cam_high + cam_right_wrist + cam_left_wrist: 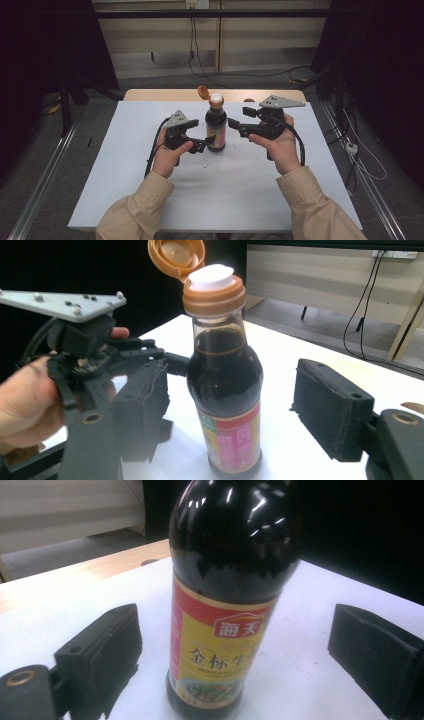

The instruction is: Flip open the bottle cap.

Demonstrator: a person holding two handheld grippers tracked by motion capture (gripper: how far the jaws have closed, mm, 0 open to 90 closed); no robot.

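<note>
A dark glass sauce bottle with a red-and-yellow label point(216, 129) is seen standing upright near the middle of the white tabletop point(125, 165), its base flat on the surface. Its brown hinged cap point(202, 91) is flipped open and tilted back on the hinge — the white pour spout point(212, 276) is exposed above the brown collar. Dark liquid fills the bottle up to the shoulder; the neck is clear.

The left gripper point(202, 145) is held low at the bottle's left side, level with the label. In the left gripper view its jaws are spread wide, one on each side of the bottle, with bare tabletop visible between each pad and the glass — nothing is gripped.

The right gripper point(239, 127) is held at the bottle's right side, a little higher, near the shoulder. In the right gripper view its jaws are also parted, the bottle standing between them, with a clear gap at the right pad; contact at the left pad cannot be told. The bottle is held by neither gripper.

A pale wooden table edge point(165, 95) is visible behind the white top.
</note>
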